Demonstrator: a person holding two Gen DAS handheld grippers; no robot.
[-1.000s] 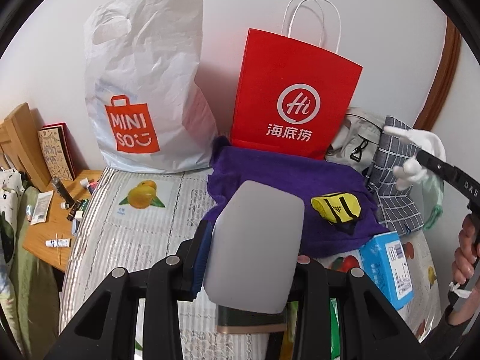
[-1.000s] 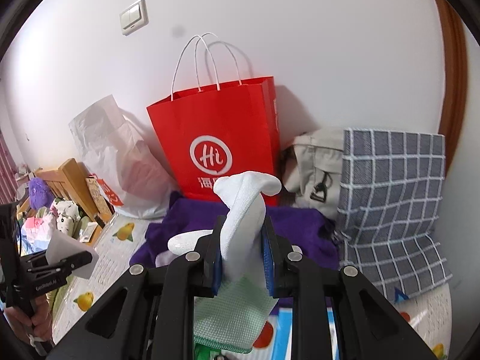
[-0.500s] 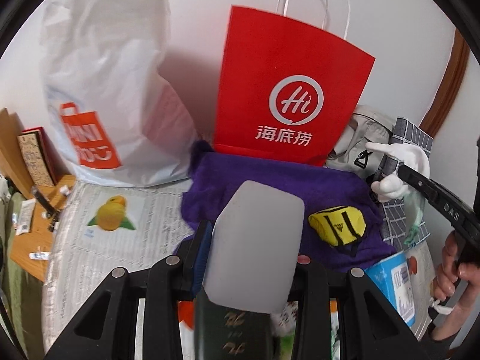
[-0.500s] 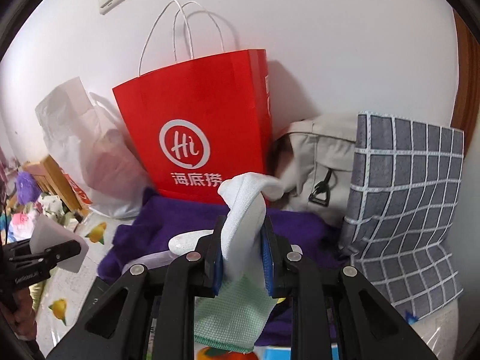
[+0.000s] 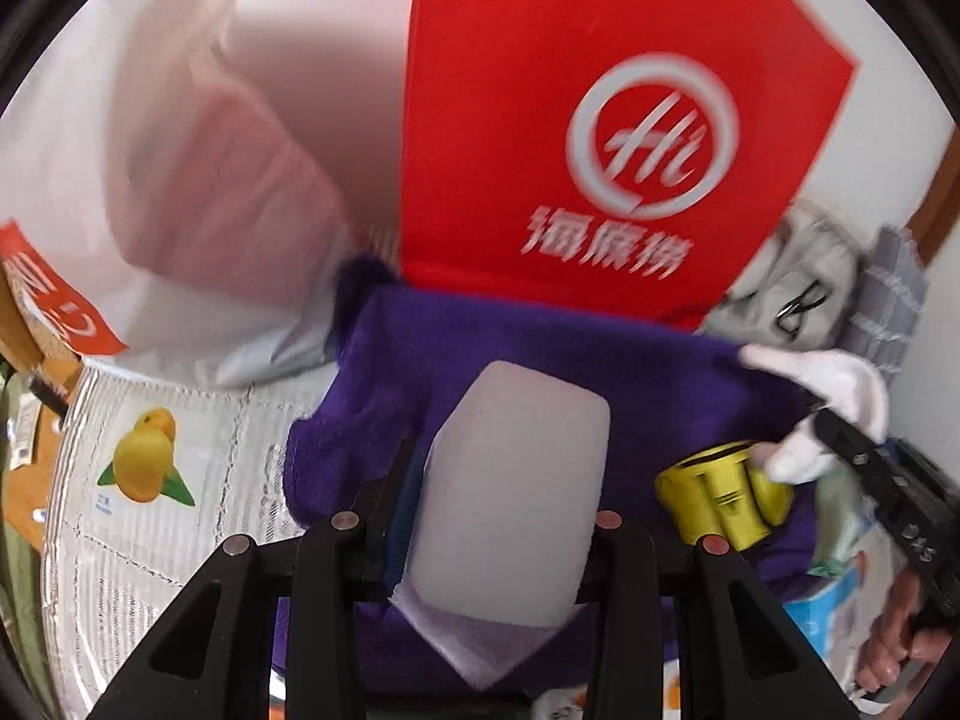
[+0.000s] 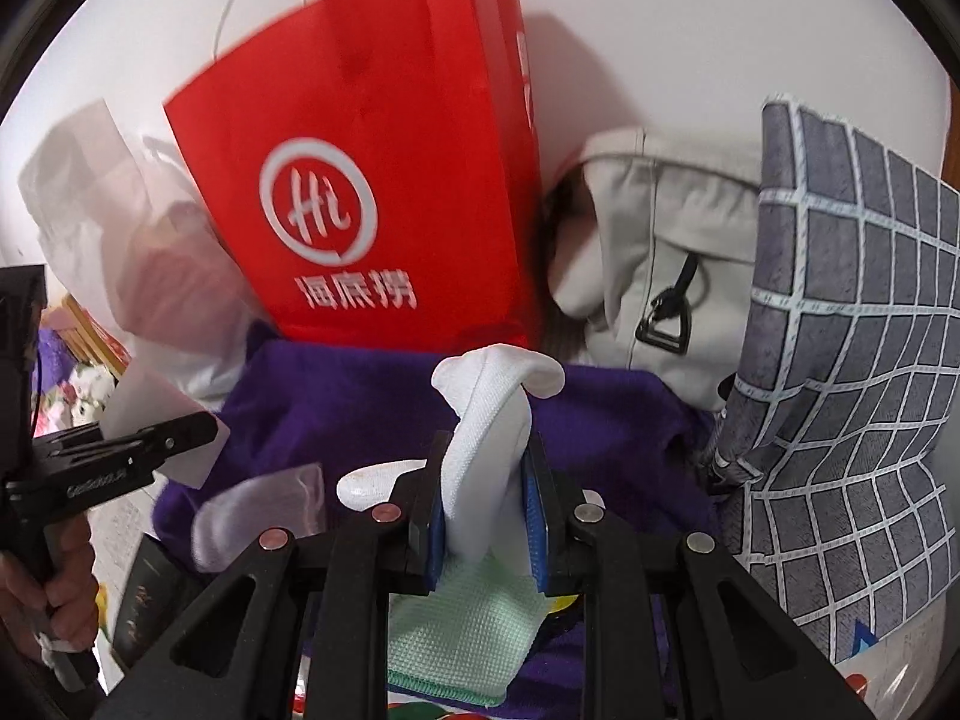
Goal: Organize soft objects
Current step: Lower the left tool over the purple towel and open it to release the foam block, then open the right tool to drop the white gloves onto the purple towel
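Note:
My left gripper [image 5: 504, 480] is shut on a pale lavender folded tissue [image 5: 510, 492] and holds it above a purple cloth [image 5: 510, 336] spread on the bed. My right gripper [image 6: 489, 474] is shut on a white sock with a mint green cuff [image 6: 489, 414] and holds it over the same purple cloth [image 6: 360, 396]. In the left wrist view the right gripper [image 5: 840, 420] and its sock [image 5: 834, 378] show at the right, just above a yellow rolled item [image 5: 720, 492]. In the right wrist view the left gripper [image 6: 198, 426] shows at the left with the tissue [image 6: 144, 414].
A red paper bag [image 5: 600, 120] stands against the wall behind the purple cloth, with a white plastic bag [image 5: 150, 150] to its left. A beige bag [image 6: 672, 252] and a grey checked cushion [image 6: 840, 360] are at the right. A blue box [image 5: 840, 606] lies at the lower right.
Both grippers have moved forward toward the red bag and lower over the purple cloth. Each still holds its item. The right gripper is now close above the yellow item.

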